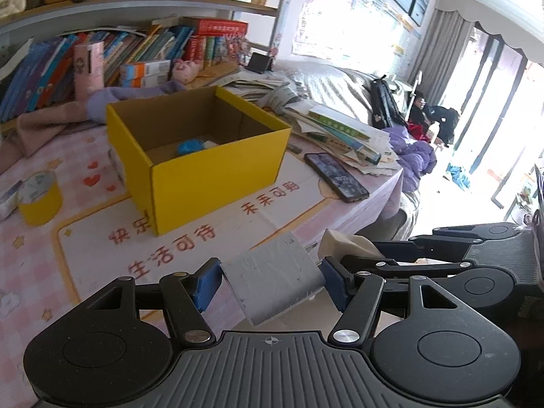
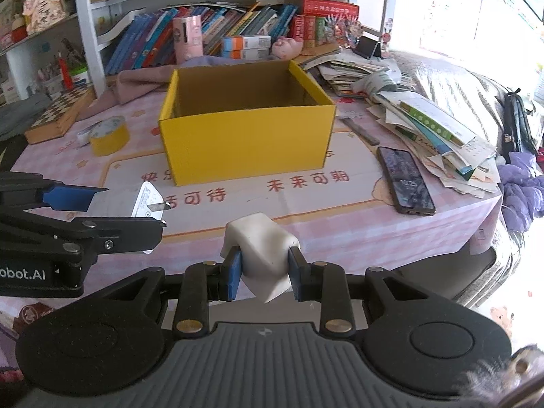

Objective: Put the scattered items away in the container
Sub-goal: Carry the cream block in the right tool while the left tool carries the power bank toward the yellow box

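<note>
An open yellow cardboard box [image 1: 217,170] stands on the pink tablecloth; it also shows in the right wrist view [image 2: 248,142]. A blue object [image 1: 190,146] lies inside it. My left gripper [image 1: 268,282] is shut on a white plug adapter [image 1: 272,278], held above the table's near edge; the adapter with its prongs shows in the right wrist view [image 2: 148,200]. My right gripper [image 2: 263,268] is shut on a white block-shaped item [image 2: 261,255], near the front of the table and right of the left gripper.
A yellow tape roll [image 2: 108,136] lies left of the box. A black phone [image 2: 406,180] lies to the right, beside a pile of books and papers [image 2: 435,125]. A chessboard box [image 2: 61,115] sits far left. Books line the back shelf.
</note>
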A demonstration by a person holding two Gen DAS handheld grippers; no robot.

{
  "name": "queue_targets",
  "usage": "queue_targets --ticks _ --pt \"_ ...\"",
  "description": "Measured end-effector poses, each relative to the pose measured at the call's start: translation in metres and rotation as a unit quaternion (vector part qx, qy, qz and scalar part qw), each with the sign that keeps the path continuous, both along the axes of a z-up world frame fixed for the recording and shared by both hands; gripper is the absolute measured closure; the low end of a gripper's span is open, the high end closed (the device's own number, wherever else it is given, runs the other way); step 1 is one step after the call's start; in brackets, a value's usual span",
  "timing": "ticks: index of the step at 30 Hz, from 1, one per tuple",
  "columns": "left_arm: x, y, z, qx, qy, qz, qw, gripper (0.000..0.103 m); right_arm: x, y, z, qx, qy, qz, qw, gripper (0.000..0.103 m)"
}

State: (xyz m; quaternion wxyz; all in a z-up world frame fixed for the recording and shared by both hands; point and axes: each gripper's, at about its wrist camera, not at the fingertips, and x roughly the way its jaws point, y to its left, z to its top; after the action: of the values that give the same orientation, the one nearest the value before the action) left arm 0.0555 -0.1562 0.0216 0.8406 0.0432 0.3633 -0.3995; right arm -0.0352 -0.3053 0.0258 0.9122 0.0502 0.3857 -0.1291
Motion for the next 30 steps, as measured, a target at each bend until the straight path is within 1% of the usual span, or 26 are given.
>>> queue_targets --ticks 7,13,17,23,30 --pt "0.016 -0.02 0.002 0.001 -0.018 -0.015 0.9997 0.038 0.015 -0.02 -0.001 0.007 -0.008 -0.005 1.0 0.076" --pt "0.041 -0.036 0.015 -0.008 -0.05 -0.006 0.9987 0.038 0.041 -0.047 0.01 0.011 -0.034 -0.003 0.999 0.076" --pt "0.06 -0.047 0.025 -0.01 -0.075 0.013 0.9971 0.038 0.068 -0.065 0.021 0.005 -0.047 0.015 0.999 0.076" --pt "0.089 -0.063 0.034 -0.009 -0.084 0.052 0.995 0.038 0.108 -0.091 0.035 -0.003 -0.061 0.056 0.997 0.076" --pt "0.122 -0.084 0.036 0.011 -0.101 0.099 0.9899 0.038 0.16 -0.119 0.046 -0.012 -0.082 0.106 0.991 0.076"
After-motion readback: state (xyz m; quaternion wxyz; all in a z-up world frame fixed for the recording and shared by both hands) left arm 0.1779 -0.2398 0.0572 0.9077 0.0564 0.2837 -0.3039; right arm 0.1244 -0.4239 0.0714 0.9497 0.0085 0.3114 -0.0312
